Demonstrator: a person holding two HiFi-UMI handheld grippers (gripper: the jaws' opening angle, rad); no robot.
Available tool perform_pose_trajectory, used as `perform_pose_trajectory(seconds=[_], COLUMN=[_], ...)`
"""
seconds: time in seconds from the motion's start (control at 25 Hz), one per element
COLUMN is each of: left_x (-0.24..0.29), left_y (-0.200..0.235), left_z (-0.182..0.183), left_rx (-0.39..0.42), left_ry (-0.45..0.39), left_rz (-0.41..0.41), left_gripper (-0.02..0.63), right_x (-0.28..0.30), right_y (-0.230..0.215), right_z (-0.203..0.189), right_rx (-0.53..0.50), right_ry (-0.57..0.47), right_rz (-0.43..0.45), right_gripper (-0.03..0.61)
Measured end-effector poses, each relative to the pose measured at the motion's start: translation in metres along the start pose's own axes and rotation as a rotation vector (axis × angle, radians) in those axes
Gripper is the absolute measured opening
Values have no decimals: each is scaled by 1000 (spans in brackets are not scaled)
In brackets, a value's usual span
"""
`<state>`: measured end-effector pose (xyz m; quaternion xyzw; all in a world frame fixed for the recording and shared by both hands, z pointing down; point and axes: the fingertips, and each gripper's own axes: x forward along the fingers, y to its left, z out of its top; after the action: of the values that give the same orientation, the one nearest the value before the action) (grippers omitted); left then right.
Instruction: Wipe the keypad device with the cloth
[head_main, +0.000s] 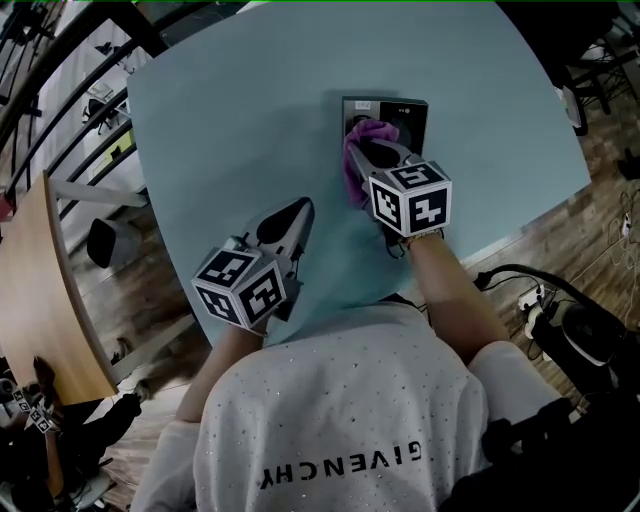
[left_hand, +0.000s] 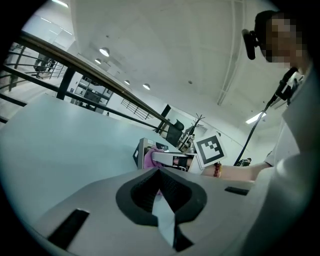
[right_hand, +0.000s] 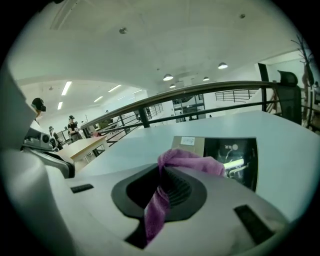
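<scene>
Currently the right hand-held gripper (head_main: 372, 142) is clamped on the cloth (head_main: 355, 172), with a bunched wad off its tips lying on the device's (head_main: 408, 112) near-left part, probably to rub its face. The left hand-held gripper (head_main: 298, 214) has its jaws together on nothing and sits low over the surface (head_main: 220, 120), well apart from the device, out of the wiping path. The device lies flat, away from every edge, with bare surface all round, so strokes look free in any direction.
</scene>
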<state>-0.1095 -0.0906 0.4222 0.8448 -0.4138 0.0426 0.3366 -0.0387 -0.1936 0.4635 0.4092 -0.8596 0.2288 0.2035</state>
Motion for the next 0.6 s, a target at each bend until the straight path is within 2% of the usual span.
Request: perform_pose_trajectory(seconds=[0.6], left_x=[4], left_y=[15], left_z=[-8], left_rx=[-54], left_ry=[27], left_rz=[-76], left_gripper=[8], right_x=[-19], right_y=[-40], right_z=[-10], right_rx=[45], right_ry=[-12], right_rz=[-169], right_gripper=[28])
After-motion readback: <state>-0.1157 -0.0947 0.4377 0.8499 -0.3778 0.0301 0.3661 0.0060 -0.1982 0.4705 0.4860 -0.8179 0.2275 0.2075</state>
